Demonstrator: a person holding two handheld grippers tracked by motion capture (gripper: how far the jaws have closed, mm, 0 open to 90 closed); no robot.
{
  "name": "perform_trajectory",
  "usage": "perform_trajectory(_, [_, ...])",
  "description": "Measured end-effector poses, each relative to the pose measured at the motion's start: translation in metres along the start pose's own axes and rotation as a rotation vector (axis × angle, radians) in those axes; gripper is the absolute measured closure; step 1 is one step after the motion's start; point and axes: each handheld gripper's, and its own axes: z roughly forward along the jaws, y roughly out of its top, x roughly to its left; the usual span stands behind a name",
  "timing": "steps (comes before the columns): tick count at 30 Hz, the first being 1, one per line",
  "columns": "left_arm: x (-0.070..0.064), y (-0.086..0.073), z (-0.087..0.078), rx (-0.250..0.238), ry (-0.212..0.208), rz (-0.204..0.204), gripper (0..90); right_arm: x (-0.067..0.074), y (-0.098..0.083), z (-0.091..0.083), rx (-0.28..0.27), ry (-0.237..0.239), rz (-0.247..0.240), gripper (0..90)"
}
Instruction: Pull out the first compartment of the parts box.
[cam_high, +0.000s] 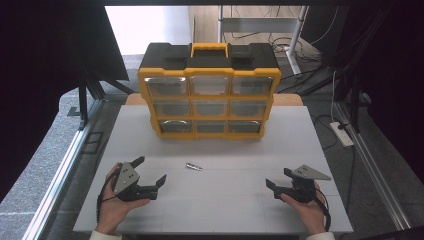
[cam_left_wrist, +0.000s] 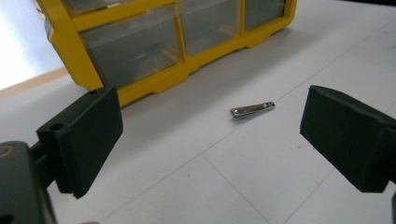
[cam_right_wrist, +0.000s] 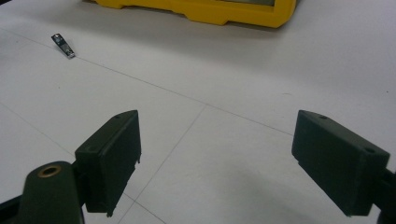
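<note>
White desk (cam_high: 215, 200) carries a yellow drawer organizer (cam_high: 209, 90) at 12 o'clock, nail clipper (cam_high: 193, 166) central; left hand-held gripper (cam_high: 149, 173) at 8 and right hand-held gripper (cam_high: 278, 178) at 4, jaws apart, empty.

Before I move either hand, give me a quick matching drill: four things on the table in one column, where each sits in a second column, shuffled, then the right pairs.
1. drawer organizer
2. nail clipper
3. left gripper
4. right gripper

A. near right of the table, jaws open
B. far middle, drawers facing the person
C. lying flat mid-table
D. near left, jaws open

Pairs: 1-B, 2-C, 3-D, 4-A
</note>
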Motion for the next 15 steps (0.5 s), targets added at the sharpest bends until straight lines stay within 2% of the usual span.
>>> perform_trajectory(1, [0.0,0.0,0.0,0.0,0.0,0.0,6.3,0.0,0.0,-0.0001,-0.001,0.001,0.0,15.6])
perform_trajectory(2, [-0.0012,0.0008,0.0009,-0.003,0.008,0.032,6.3,-0.0001,0.0,-0.0001,0.0,0.002,-0.002,15.6])
perform_trajectory(7, [-0.0036,0.0039,0.0025,-0.004,0.003,0.091,7.0,0.0003,-0.0006,-0.0007,0.001,0.003,-0.005,15.6])
perform_trajectory(9, [-0.0039,0.0046,0.0026,-0.007,-0.002,0.093,7.4,0.0006,-0.0011,-0.0015,0.0,0.005,0.003,15.6])
perform_trajectory(10, [-0.0037,0.006,0.0026,-0.012,-0.008,0.103,7.6,0.0013,-0.002,-0.0032,-0.007,0.018,0.025,15.6])
perform_trajectory(15, [-0.0054,0.0083,0.0027,-0.021,-0.015,0.118,8.4,0.0025,-0.0031,-0.0056,-0.009,0.016,0.025,15.6])
